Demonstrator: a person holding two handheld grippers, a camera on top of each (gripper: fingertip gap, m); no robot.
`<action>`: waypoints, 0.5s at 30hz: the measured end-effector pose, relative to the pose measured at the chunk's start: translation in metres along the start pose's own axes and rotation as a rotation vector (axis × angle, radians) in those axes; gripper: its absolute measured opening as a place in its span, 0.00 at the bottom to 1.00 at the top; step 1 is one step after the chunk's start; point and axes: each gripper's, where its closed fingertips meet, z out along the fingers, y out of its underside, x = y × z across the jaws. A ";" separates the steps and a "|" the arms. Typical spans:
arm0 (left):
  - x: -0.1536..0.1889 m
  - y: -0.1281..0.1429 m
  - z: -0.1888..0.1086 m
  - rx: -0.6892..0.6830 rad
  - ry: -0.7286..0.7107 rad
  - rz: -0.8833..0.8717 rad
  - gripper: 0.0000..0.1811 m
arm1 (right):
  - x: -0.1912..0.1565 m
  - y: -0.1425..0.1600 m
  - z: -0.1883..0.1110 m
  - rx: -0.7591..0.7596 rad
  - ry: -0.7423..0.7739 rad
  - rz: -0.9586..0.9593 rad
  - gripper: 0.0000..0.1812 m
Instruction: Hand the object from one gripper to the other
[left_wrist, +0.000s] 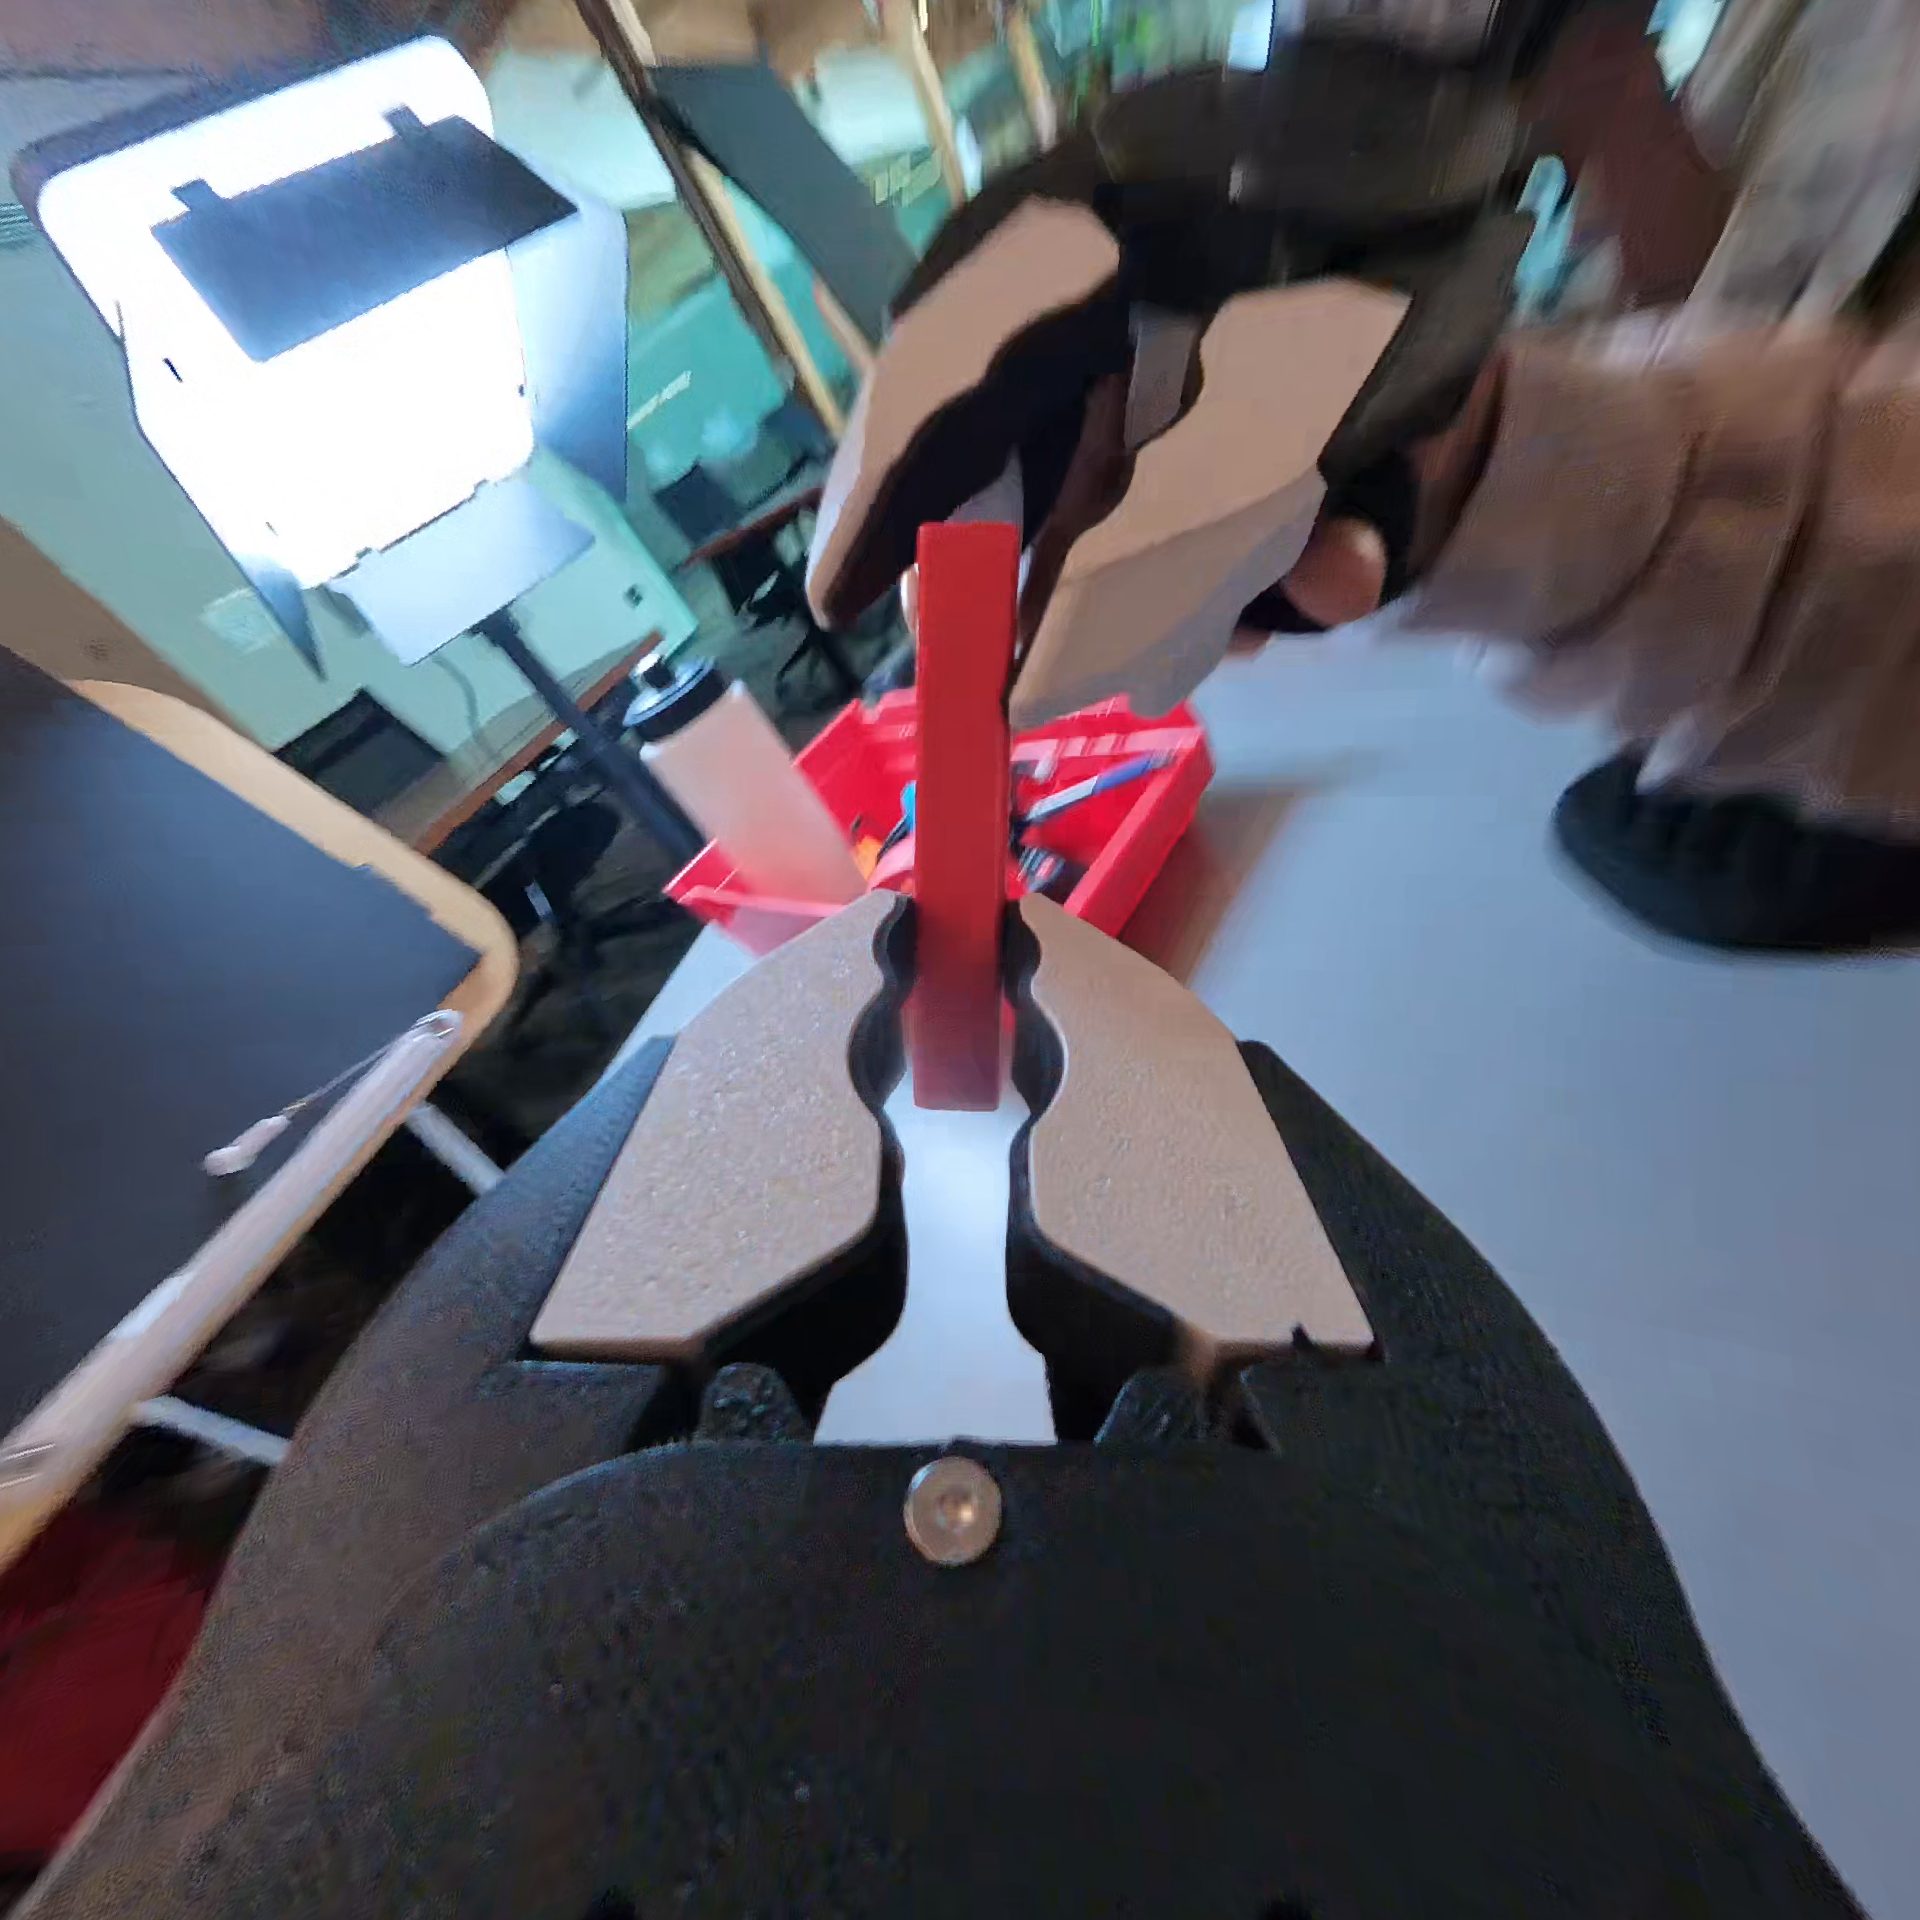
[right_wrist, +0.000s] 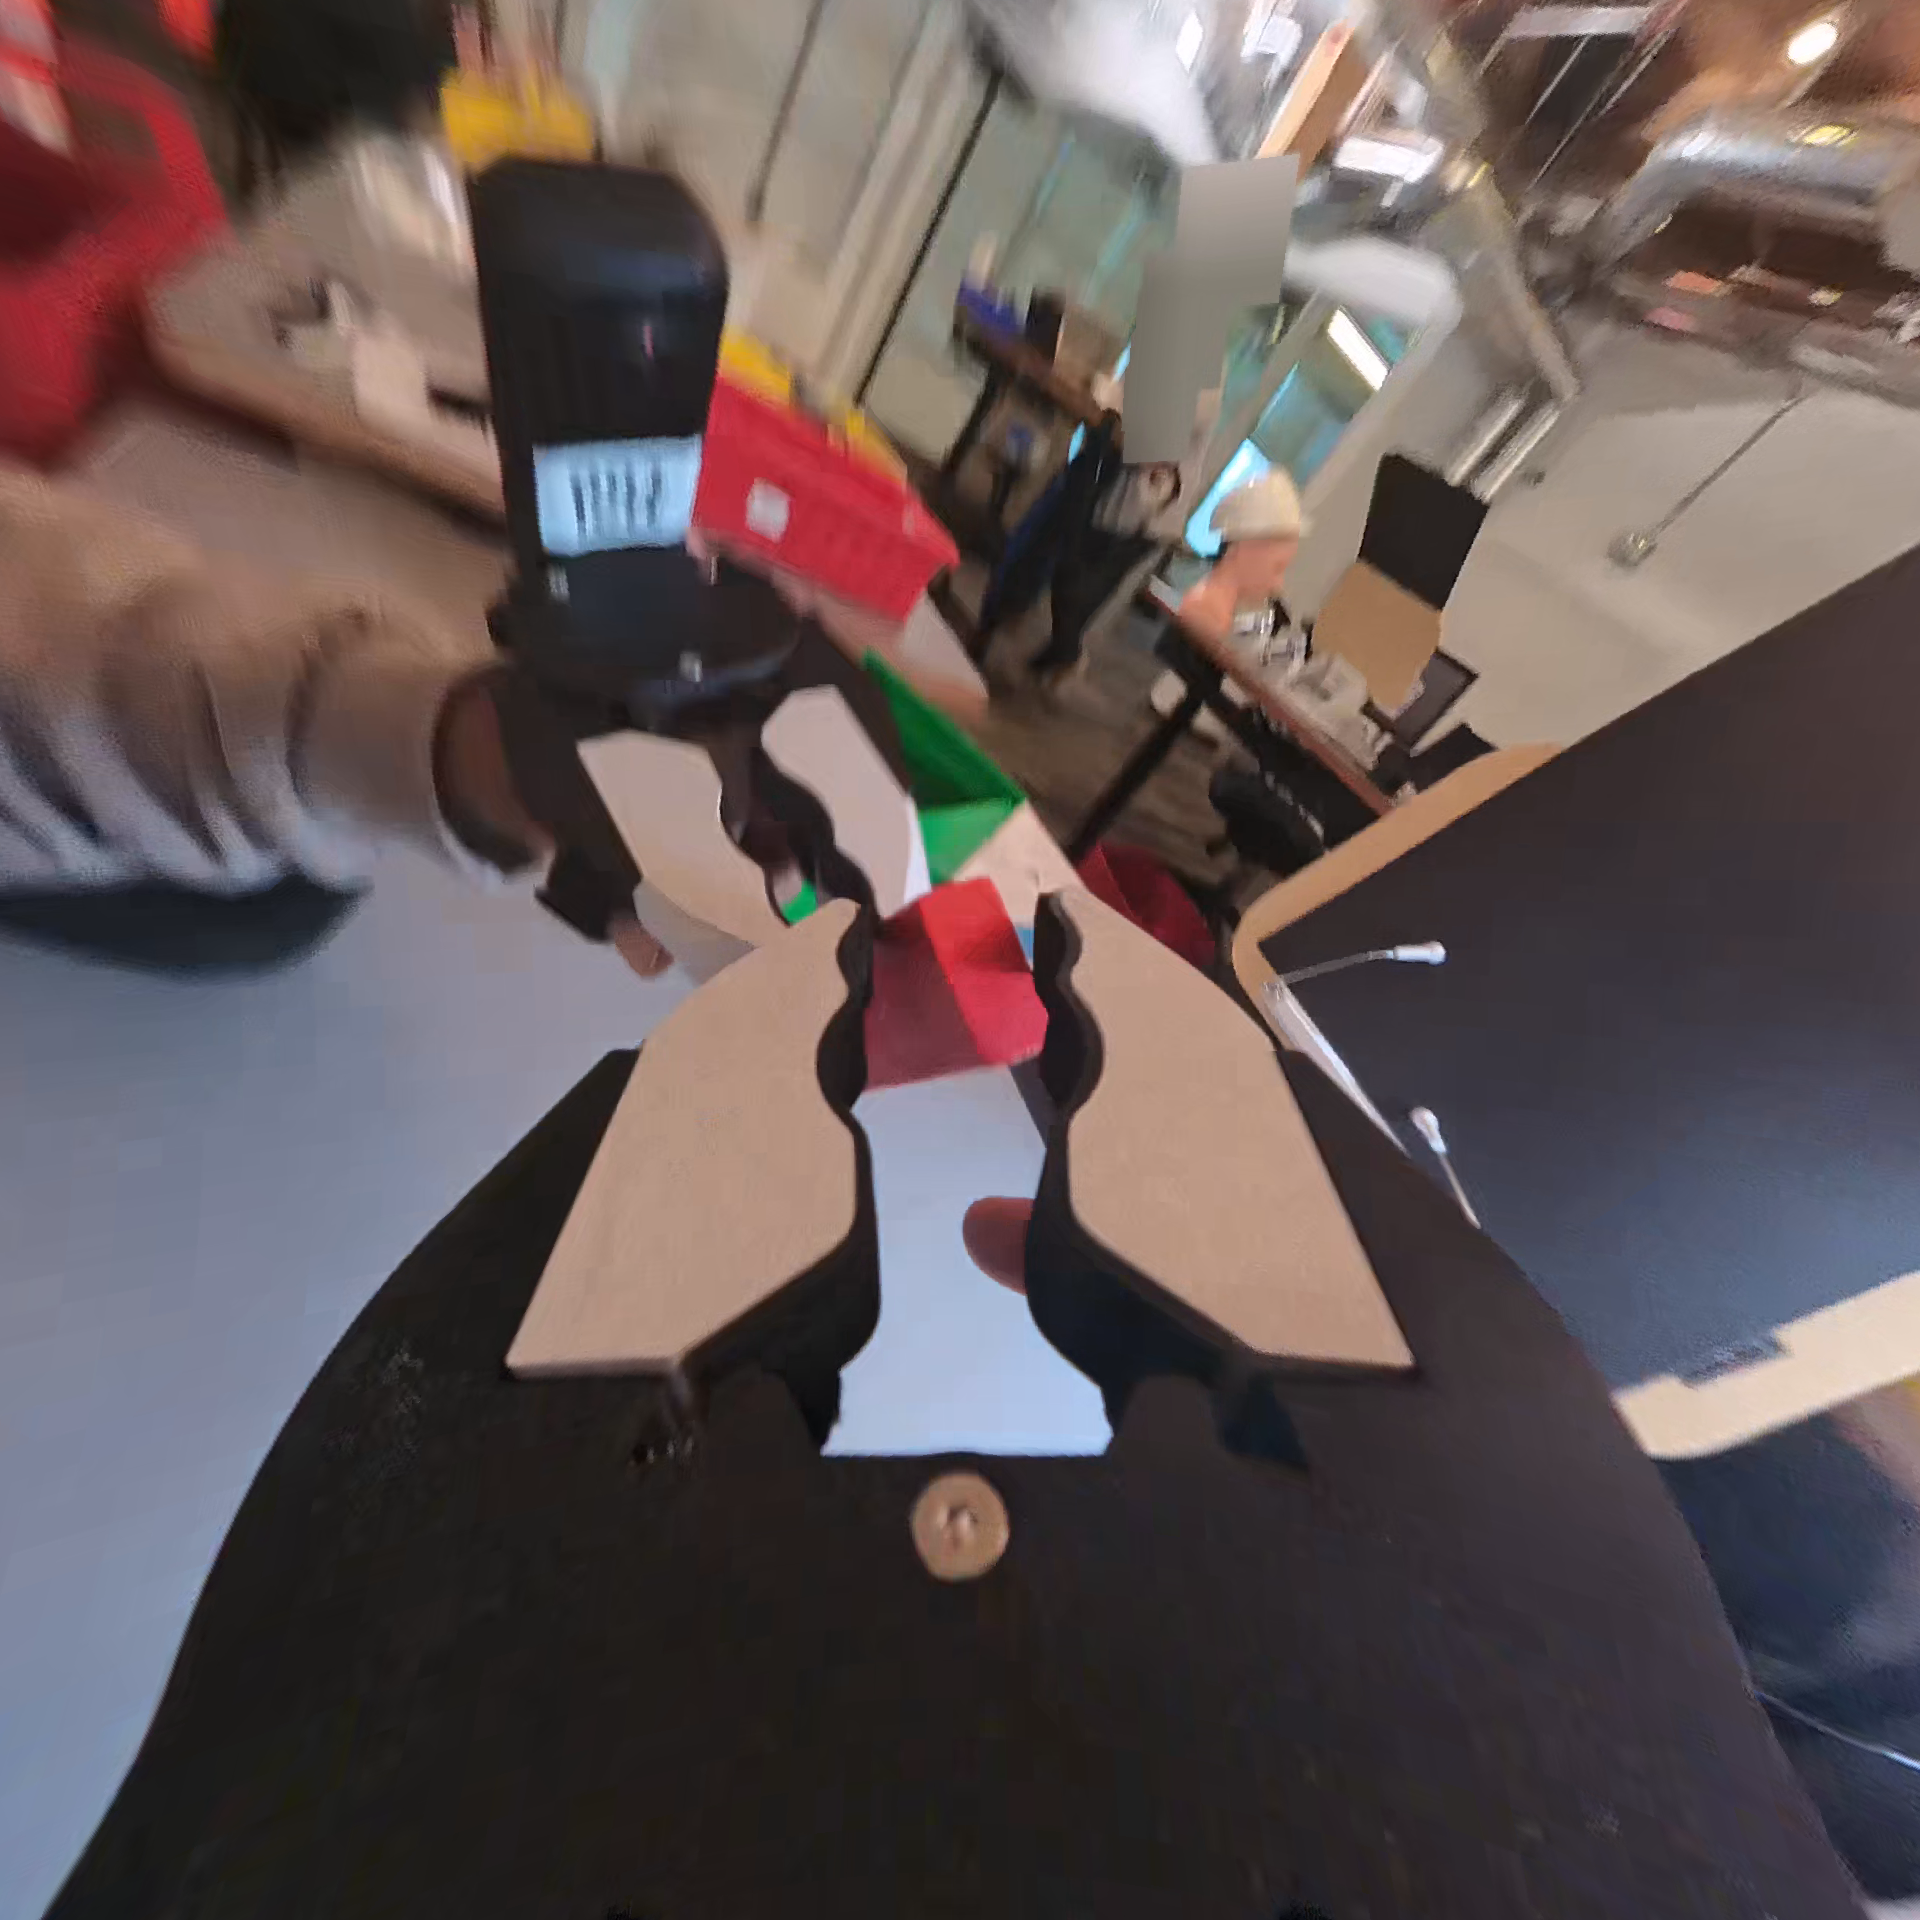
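Red block (left_wrist: 961, 821), a flat-sided slab with square edges, is held upright in the air above the grey tabletop (left_wrist: 1558, 1195). Its lower end is clamped between the tips of the left gripper (left_wrist: 958, 940), whose jaws are drawn in until only the thickness of the block separates them. The upper end stands free and is approached from above by the right gripper (left_wrist: 1013, 613), whose jaws are spread wider than the block and are set to either side of its top edge; contact there cannot be confirmed, since that gripper is blurred. In the right wrist view the block (right_wrist: 951, 987) is seen between the right gripper (right_wrist: 951, 920) tips with a gap on both sides, so nothing is gripped by it yet.

The block is judged to be rigid, light and not fragile, probably wood or plastic. Its smooth painted faces may be somewhat slippery, so the two broad flat faces are the surfaces to be pinched, near the free top end and well clear of the left fingertips. A grip across the narrow edges is likely to twist or slip.

Behind the block, a red bin (left_wrist: 1122, 821) of small items and a pale bottle (left_wrist: 748, 790) are seen on the table.
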 end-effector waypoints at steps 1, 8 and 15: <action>-0.001 -0.010 -0.001 0.079 0.017 -0.087 0.09 | 0.006 -0.009 -0.005 0.070 0.006 0.062 0.17; -0.021 -0.057 -0.029 0.564 0.124 -0.594 0.09 | 0.008 -0.003 0.001 0.179 -0.090 0.334 0.20; -0.038 -0.052 -0.034 0.689 0.065 -0.749 0.09 | -0.016 0.006 0.041 0.175 -0.047 0.390 0.17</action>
